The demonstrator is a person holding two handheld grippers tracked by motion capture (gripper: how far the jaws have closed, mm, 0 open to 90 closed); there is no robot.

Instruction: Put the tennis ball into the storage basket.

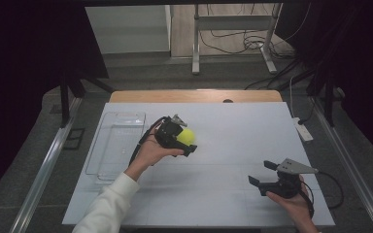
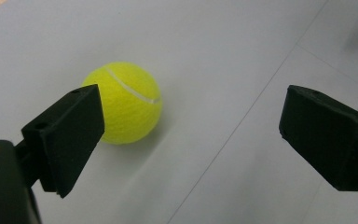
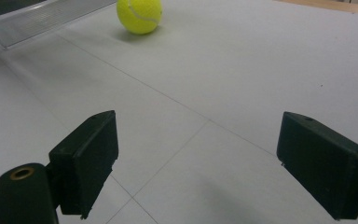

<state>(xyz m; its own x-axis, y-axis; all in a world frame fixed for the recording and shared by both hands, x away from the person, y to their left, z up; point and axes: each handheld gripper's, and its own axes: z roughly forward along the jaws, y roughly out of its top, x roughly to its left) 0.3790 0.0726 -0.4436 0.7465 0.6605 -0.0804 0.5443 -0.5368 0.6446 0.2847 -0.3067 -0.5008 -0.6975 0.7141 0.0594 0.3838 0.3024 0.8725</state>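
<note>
The left gripper (image 1: 187, 137) hovers with its jaws spread wide, nothing between them yet; in the left gripper view the tennis ball (image 2: 125, 102) sits on the white table surface (image 2: 242, 56), partly behind the left-hand jaw and well off the middle of the gap. The right gripper (image 1: 263, 173) rests near the front right of the table, jaws also wide apart and holding nothing, aimed across the surface toward the ball (image 3: 139, 15) far ahead of it. From above, the ball (image 1: 186, 136) lies near the middle of the white surface, just beside the left gripper and to the right of the clear plastic tray (image 1: 108, 167) at the table's left edge. The step in hand looks like a grasp of the ball with the left gripper, probably to carry it to the tray. To do it well, the gripper should shift sideways until the ball lies midway between the pads, then come low enough that the pads meet it at its widest part. A ball rolls at a nudge, so the near jaw must not brush it first, and the closing should be slow and even.
</note>
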